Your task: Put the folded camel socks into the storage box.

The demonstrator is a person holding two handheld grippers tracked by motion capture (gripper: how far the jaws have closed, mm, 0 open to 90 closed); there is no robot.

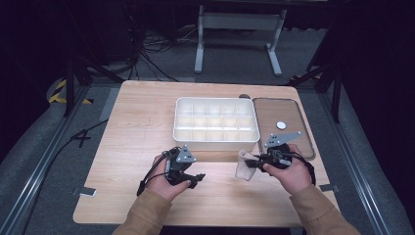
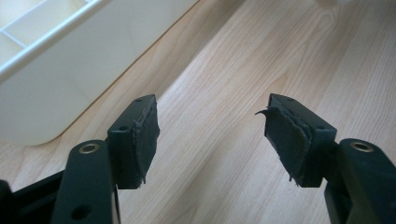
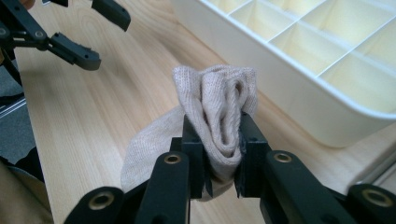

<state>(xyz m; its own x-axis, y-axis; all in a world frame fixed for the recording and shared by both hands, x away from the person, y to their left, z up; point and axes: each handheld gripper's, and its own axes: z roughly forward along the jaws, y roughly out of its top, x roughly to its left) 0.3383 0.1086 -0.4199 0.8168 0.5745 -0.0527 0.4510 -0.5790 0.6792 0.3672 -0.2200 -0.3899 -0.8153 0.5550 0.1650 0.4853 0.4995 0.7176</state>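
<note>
A beige knitted sock (image 3: 219, 112) is bunched between the jaws of my right gripper (image 3: 223, 156), which is shut on it; the rest of the sock hangs down toward the wooden table. From above, the sock (image 1: 244, 167) dangles just left of my right gripper (image 1: 255, 159), in front of the white divided box (image 1: 216, 140). My left gripper (image 1: 195, 179) hovers low over the table to the left, jaws wide apart. In the left gripper view my left gripper (image 2: 212, 135) is open with only bare wood between its pads.
The white box's compartments (image 3: 327, 42) stand just beyond the sock. Its clear lid (image 1: 281, 113) lies flat to the right of the box, with a small white disc (image 1: 281, 125) on it. The table's front edge is close to both hands.
</note>
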